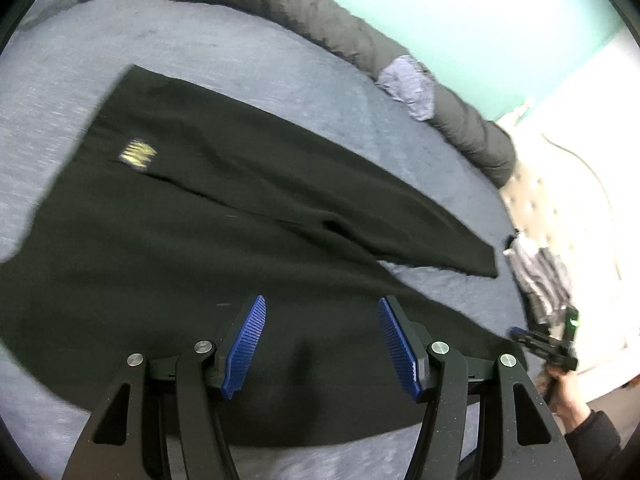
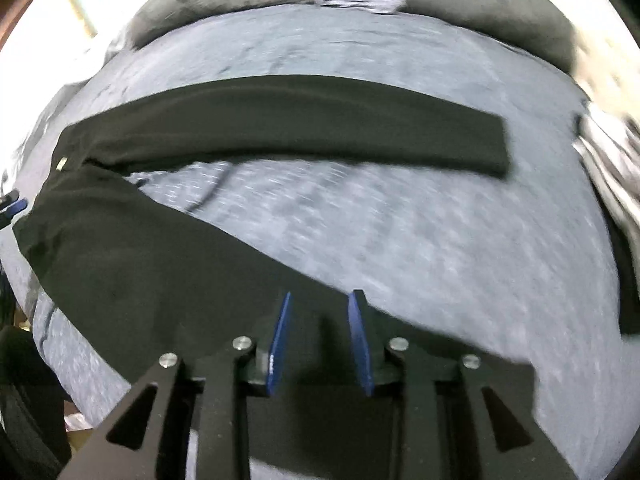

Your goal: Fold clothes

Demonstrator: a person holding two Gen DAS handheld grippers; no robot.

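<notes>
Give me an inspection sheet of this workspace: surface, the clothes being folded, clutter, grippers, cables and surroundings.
Surface: blue-grey bedsheet, lightly wrinkled.
Job's things: black trousers lying flat, legs spread in a V, small yellow label near the waist.
Clutter: rolled dark grey blanket along the far edge; pale blue crumpled cloth on it; grey striped garment at the bed's side.
Grippers: left gripper open over the near leg; right gripper open over the near leg's end, nothing held.
Cables: thin cord against the wall.
Surroundings: mint-green wall; tufted headboard.
</notes>
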